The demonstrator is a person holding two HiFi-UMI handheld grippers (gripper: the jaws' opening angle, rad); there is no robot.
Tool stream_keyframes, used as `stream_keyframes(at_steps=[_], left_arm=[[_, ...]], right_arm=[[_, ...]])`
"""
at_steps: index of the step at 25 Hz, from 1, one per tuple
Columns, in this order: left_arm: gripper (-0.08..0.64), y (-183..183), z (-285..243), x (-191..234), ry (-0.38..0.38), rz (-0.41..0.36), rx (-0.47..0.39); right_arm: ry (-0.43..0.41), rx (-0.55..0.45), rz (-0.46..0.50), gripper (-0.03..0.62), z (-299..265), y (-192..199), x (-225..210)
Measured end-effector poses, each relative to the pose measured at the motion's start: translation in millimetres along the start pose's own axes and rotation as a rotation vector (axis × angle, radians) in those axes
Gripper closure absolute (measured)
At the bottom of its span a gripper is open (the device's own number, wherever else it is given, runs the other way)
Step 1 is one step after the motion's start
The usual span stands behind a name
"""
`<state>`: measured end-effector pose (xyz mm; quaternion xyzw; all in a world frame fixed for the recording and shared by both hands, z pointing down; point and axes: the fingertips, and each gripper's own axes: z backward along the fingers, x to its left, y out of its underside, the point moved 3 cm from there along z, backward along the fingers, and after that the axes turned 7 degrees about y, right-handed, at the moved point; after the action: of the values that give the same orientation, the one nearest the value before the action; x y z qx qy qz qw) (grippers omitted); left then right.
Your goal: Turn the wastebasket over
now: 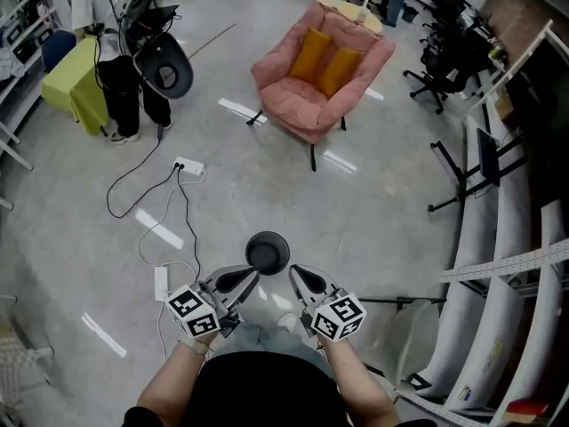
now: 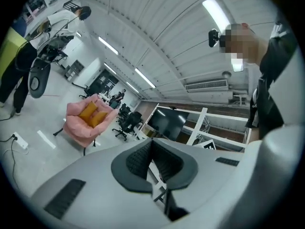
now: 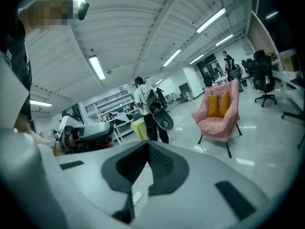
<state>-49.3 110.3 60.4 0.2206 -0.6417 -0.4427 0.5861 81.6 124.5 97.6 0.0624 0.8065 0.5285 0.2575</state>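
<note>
Wastebasket [image 1: 267, 252] upright on floor [image 1: 373, 212], apart from both grippers; mouth or base up unclear. Left gripper [image 1: 250, 279], right gripper [image 1: 296, 276] clenched, empty.

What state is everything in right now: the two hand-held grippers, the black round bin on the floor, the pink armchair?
Left gripper: jaws shut, nothing between them.
Right gripper: jaws shut, nothing between them.
Black round wastebasket: standing on the floor, neither gripper on it; which end is up, unclear.
Pink padded armchair: upright, unoccupied.
Two orange cushions: leaning against the armchair's back.
White power strip: lying on the floor, cables attached.
</note>
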Motion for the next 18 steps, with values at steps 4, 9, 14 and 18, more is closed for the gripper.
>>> stream_keyframes(at_steps=[4,9,14,18], left_arm=[[0.546,-31.9,-14.6,-15.1,-0.009,-0.062,0.007],[0.546,-52.4,-30.0,-30.7,-0.034,-0.194,0.045],[0.548,-52.9,-44.1,-50.2,0.026,-0.245,0.054],[0.548,-52.5,-52.7,-62.2,0.063,-0.256,0.063]], right_arm=[[-0.044,-0.081,0.023,0.583,19.0,-46.1,7.4],[-0.085,-0.158,0.03,0.583,37.0,-75.2,10.0],[-0.103,-0.17,0.154,0.583,46.4,-83.1,12.0],[-0.113,-0.202,0.212,0.583,54.3,-94.6,11.3]])
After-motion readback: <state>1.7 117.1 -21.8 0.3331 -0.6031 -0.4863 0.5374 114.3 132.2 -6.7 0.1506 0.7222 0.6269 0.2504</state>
